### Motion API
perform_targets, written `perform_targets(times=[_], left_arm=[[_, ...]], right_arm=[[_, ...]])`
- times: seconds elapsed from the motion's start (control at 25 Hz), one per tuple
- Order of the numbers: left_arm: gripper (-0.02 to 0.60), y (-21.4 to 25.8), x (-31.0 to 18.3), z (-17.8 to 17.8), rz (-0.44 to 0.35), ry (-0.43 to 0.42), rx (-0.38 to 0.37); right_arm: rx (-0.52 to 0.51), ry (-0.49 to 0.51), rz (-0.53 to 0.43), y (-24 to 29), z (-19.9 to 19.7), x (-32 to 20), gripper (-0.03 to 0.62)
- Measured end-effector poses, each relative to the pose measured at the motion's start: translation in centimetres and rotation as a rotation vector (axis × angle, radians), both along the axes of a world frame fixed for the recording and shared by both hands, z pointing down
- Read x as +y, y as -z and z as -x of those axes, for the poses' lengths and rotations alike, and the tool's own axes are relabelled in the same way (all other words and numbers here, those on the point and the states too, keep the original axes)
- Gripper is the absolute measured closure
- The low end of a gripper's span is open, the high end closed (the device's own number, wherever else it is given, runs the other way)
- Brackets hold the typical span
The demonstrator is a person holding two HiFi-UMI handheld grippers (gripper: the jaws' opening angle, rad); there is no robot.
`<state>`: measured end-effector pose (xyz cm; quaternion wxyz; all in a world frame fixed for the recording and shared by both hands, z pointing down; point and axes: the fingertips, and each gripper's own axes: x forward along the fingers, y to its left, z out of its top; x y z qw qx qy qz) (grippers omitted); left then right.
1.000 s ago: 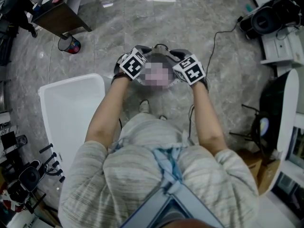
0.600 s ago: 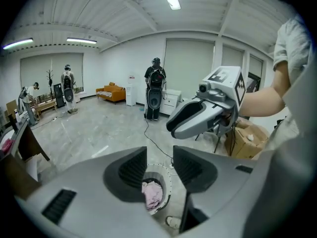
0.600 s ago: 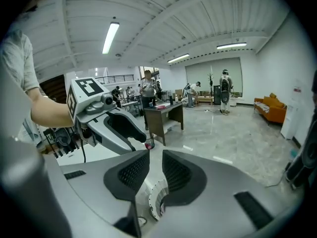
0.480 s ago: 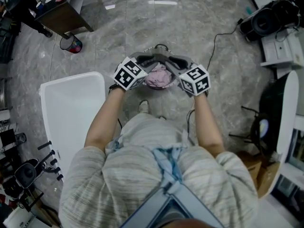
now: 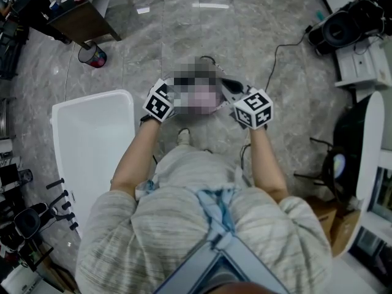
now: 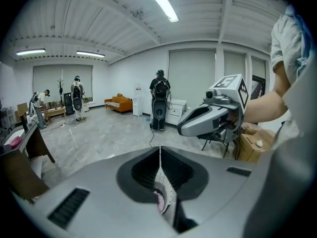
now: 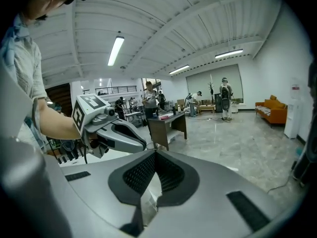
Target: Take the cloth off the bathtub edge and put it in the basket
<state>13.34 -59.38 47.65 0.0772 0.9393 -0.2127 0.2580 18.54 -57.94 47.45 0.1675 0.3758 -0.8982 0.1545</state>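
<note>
From the head view, both grippers hang side by side over the basket (image 5: 209,60), which a blurred patch mostly hides. The pink cloth (image 6: 159,202) shows only as a sliver below and past the left jaws, not gripped. My left gripper (image 6: 159,155) is shut: its jaws have just closed with nothing between them. My right gripper (image 7: 154,158) is also shut and holds nothing. Their marker cubes, the left cube (image 5: 160,101) and the right cube (image 5: 254,108), sit on either side of the basket. The white bathtub (image 5: 92,139) lies to the left.
A brown desk (image 5: 76,20) and a small red bin (image 5: 92,57) stand at the far left. A black cable (image 5: 275,60) runs over the marble floor. Speakers and gear (image 5: 349,23) fill the right side. Several people (image 6: 159,103) stand far off.
Both grippers have drawn back toward me and a little apart, away from the basket. The pink cloth stayed behind in the basket.
</note>
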Motion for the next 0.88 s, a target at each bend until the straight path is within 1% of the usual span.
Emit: perform_targets(times=[0.16, 0.36, 0.88], left_arm=[[0.568, 0.6, 1.2, -0.1, 0.006, 0.009, 0.036], [0.568, 1.8, 2.0, -0.9, -0.008, 0.018, 0.076], [0.568, 2.1, 3.5, -1.1, -0.006, 0.043, 0.093]], right_arm=[[-0.023, 0.015, -0.041, 1.4, 0.2, 1.1, 0.591], [-0.027, 0.027, -0.055, 2.0, -0.3, 2.1, 0.591], [-0.034, 0.054, -0.070, 2.9, -0.7, 3.6, 0.591]])
